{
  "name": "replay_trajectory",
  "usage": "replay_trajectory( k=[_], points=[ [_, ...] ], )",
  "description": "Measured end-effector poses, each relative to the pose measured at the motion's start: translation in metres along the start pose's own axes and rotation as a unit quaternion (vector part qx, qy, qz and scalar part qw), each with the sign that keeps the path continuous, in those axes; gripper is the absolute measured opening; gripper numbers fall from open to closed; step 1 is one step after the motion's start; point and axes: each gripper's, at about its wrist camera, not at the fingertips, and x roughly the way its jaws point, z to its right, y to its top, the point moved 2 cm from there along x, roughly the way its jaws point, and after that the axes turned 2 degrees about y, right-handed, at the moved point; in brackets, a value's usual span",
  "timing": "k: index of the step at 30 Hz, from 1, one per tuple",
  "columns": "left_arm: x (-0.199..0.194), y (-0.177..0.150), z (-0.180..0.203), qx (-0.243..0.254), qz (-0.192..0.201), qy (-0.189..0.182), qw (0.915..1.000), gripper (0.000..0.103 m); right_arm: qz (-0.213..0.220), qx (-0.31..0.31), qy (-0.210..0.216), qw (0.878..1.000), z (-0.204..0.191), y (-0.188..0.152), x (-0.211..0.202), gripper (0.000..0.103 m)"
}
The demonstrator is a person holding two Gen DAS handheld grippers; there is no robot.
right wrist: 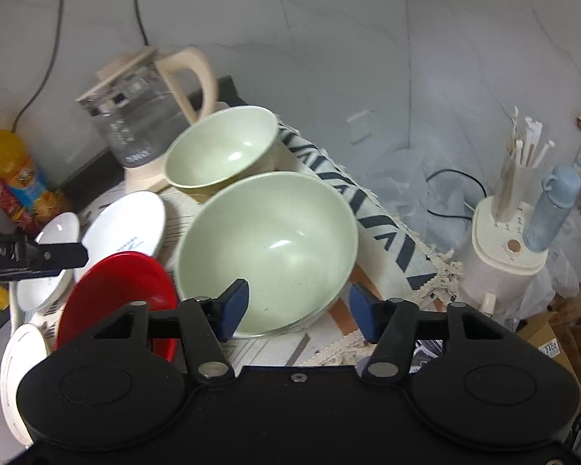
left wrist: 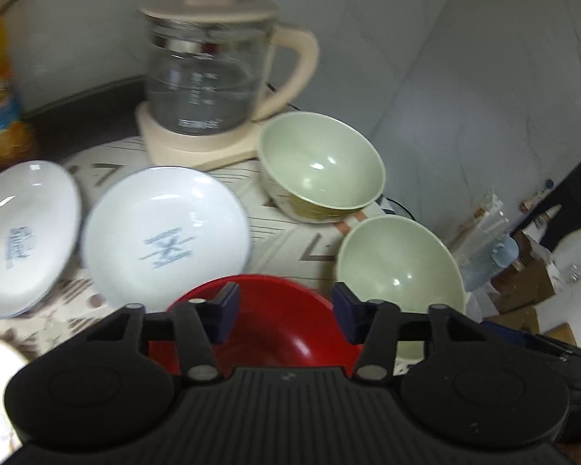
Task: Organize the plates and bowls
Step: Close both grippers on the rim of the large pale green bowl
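**Bowls and plates on a patterned cloth by a grey wall**

Grey wall panels are seen behind a table spread with a cream cloth with dark chevron marks (right wrist: 372, 213). The left gripper (left wrist: 284, 312) is held with its blue pads (left wrist: 224, 310) parted above a glossy red bowl (left wrist: 275, 333); the pads are not seen to press on it. The right gripper (right wrist: 300, 310) is likewise spread, its jaws standing apart over the near rim of a large pale green bowl (right wrist: 267, 248), with no contact shown. Just behind that bowl a second pale green bowl with an olive outside (right wrist: 220, 147) is set, tilted. Beside the red bowl, a white shallow plate with blue print (left wrist: 162, 232) is placed, and another white printed plate (left wrist: 23, 232) lies just to its left. Behind them a glass kettle with a beige lid and handle (left wrist: 209, 73) is stood on its base. A yellow-capped juice bottle (right wrist: 15, 178) is seen at the wall.
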Motion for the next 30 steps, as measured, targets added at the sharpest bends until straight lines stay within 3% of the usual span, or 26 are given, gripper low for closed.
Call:
replay_trajectory(
  k=[8,14,19,23,30],
  points=[
    [0.044,0.019,0.019,0.019,-0.039,-0.025,0.9988,0.023,-0.024,0.046,-0.008,0.999,0.019,0.002,0.019,0.037],
    [0.069,0.028,0.025,0.020,-0.070,-0.045,0.9963,0.015,-0.034,0.071,-0.005,0.997,0.026,0.003,0.026,0.030],
    [0.088,0.029,0.033,0.031,-0.088,-0.051,0.9944,0.015,-0.039,0.082,-0.008,0.996,0.027,0.006,0.032,0.026],
    [0.101,0.028,0.032,0.027,-0.099,-0.046,0.9936,0.004,-0.051,0.085,-0.008,0.995,0.027,0.005,0.040,0.018],
    [0.110,0.031,0.034,0.031,-0.110,-0.044,0.9925,0.003,-0.046,0.082,-0.007,0.996,0.027,0.005,0.050,0.016]
  ],
)
